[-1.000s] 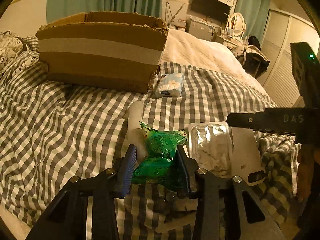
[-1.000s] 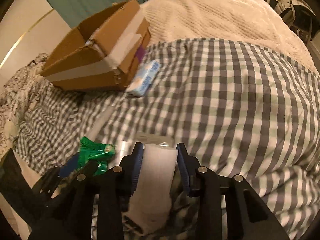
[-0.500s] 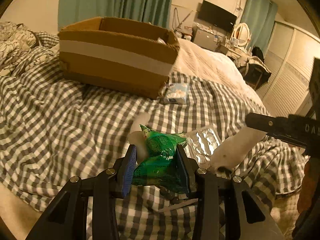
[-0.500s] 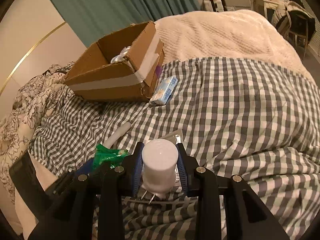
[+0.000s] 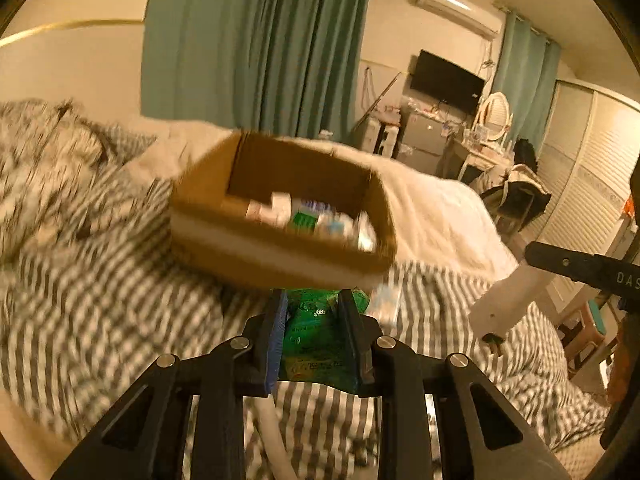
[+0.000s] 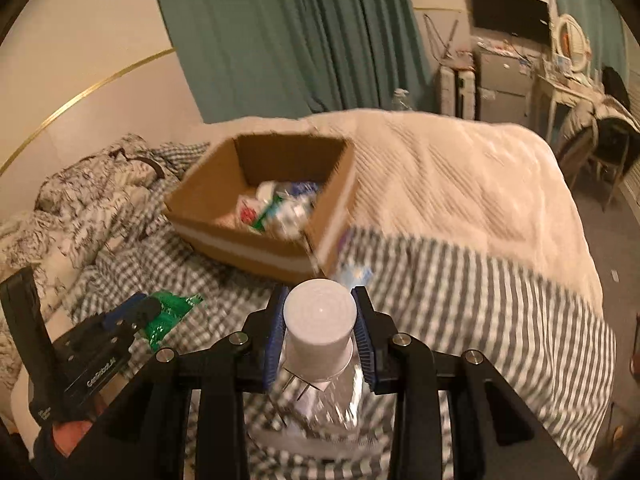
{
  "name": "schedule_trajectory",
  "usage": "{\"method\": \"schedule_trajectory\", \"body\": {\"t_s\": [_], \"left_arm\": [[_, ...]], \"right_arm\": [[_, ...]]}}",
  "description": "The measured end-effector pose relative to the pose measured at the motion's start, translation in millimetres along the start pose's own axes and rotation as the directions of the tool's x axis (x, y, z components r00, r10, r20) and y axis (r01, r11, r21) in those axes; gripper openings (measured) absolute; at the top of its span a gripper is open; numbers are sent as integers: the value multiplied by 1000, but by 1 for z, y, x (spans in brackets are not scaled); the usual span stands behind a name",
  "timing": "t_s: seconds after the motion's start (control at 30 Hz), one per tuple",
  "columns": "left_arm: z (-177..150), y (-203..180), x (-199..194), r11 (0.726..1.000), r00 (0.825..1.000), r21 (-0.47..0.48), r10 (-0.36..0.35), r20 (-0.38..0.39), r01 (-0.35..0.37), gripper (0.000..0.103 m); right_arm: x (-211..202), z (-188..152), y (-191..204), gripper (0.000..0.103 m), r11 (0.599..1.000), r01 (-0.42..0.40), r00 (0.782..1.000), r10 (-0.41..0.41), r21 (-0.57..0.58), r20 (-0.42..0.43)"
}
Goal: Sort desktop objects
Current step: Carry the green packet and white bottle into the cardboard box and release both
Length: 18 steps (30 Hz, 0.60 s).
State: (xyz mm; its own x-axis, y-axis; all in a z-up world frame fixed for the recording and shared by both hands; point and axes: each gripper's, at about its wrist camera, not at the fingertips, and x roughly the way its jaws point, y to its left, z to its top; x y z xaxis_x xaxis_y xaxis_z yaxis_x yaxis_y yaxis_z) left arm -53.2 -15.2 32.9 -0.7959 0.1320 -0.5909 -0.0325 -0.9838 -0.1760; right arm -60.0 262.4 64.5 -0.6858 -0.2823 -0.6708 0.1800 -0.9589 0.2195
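My left gripper (image 5: 314, 312) is shut on a green packet (image 5: 316, 340) and holds it in the air, just short of the open cardboard box (image 5: 280, 248). My right gripper (image 6: 320, 312) is shut on a white tube (image 6: 320, 326) and holds it raised, cap end forward. The box (image 6: 248, 248) lies ahead on the checked bedspread and holds several small packs. The left gripper with the green packet (image 6: 168, 312) shows at the lower left of the right wrist view. The right gripper's finger (image 5: 580, 268) and the tube (image 5: 508, 300) show at the right of the left wrist view.
A small blue-white tissue pack (image 6: 356, 274) lies against the box's near right corner. A silver blister pack (image 6: 332, 404) lies on the bedspread (image 6: 480, 300) under the right gripper. A cream quilt (image 6: 460, 184) covers the far bed. Furniture stands at the far right.
Both grippers have lifted with their loads and moved toward the box. The views now look down into the open box, and the blister pack stays on the bed.
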Motion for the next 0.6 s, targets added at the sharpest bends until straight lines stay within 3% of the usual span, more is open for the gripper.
{"method": "schedule_trajectory", "body": {"t_s": [0.23,0.43,0.53,0.6], "left_arm": [[60,2,24,1000,999,27,3,39,-4,26],[95,-1,73,997,998,69,32,46,-35,26],[104,10,112,998,999,41,47,9,-48,26],[105,16,132,997,997,26,67,-26,-66,34]], "right_arm": [[27,70,21,31,997,-70,997,71,-38,26],[85,112,36,31,993,-114,993,115,-37,34],[115,121,37,31,993,-117,993,117,-28,28],[138,125,35,34,994,-110,994,111,-5,5]]}}
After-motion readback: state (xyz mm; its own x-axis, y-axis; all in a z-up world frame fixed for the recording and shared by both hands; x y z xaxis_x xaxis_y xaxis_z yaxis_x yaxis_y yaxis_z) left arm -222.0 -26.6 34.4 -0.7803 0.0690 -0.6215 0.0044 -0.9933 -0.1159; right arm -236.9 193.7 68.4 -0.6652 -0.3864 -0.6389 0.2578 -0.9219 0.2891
